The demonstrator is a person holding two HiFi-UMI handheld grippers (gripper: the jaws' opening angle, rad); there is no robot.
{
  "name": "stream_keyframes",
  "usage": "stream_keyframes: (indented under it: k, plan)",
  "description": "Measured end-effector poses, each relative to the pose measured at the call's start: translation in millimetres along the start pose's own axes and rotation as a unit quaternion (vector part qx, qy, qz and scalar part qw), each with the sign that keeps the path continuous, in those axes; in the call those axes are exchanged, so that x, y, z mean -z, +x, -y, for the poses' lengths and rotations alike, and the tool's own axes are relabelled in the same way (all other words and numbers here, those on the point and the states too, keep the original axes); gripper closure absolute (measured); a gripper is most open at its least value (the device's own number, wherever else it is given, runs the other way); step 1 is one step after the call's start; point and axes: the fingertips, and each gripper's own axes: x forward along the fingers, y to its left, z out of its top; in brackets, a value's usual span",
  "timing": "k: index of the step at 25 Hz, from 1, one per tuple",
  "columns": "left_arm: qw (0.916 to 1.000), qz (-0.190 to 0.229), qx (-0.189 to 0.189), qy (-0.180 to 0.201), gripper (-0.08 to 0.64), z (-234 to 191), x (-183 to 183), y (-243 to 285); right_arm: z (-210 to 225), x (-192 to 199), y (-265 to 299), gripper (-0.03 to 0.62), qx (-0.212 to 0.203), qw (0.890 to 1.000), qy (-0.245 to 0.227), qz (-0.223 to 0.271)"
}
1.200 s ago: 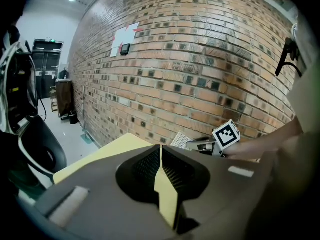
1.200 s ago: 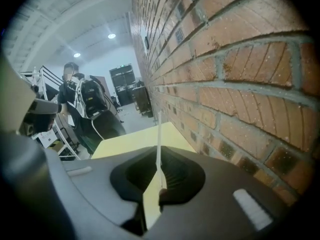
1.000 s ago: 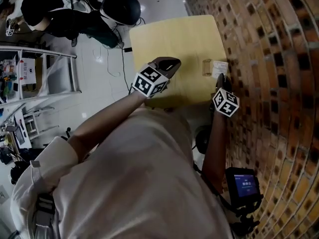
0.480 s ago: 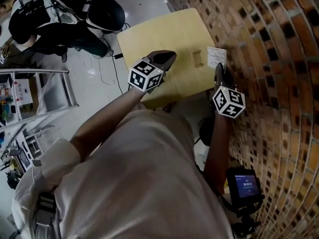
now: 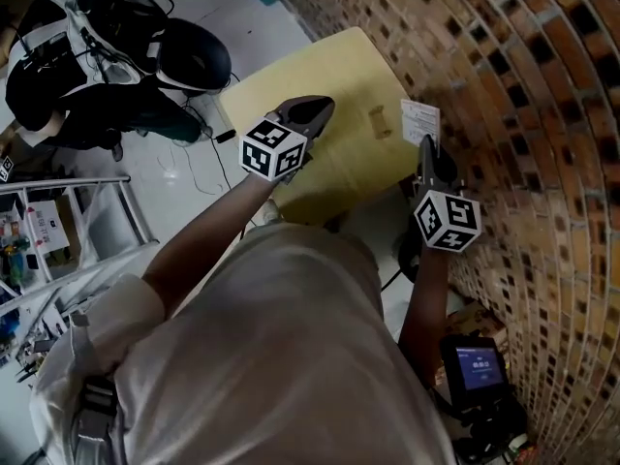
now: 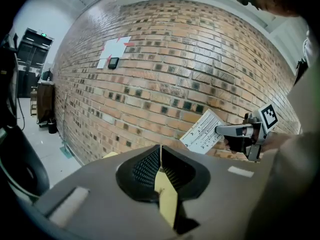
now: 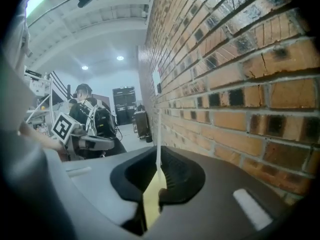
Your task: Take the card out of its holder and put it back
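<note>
My right gripper is shut on the lower edge of a white printed card, held up beside the brick wall past the table's right edge. The right gripper view shows the card edge-on, a thin white line rising from the shut jaws. A small clear holder stands on the yellow table, left of the card and apart from it. Over the table's near left part hovers my left gripper, shut on nothing. From the left gripper view the card hangs in the right gripper before the bricks.
A brick wall runs close along the table's right side. Black bags and a chair stand on the floor beyond the table's left, with a metal rack further left. A small screen device sits low at the right.
The right gripper has carried the card further from the holder, toward the wall. The head view has swung, so the table sits higher and more tilted. The left gripper keeps its place.
</note>
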Motion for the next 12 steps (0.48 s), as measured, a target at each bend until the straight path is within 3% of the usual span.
stream_keyframes:
  k: [12]
  plan:
    - [0.9992,-0.016,0.03,0.023,0.548,-30.8,1.2,-22.2,-11.8,40.3,-13.8,0.578,0.062,0.997,-0.019,-0.033]
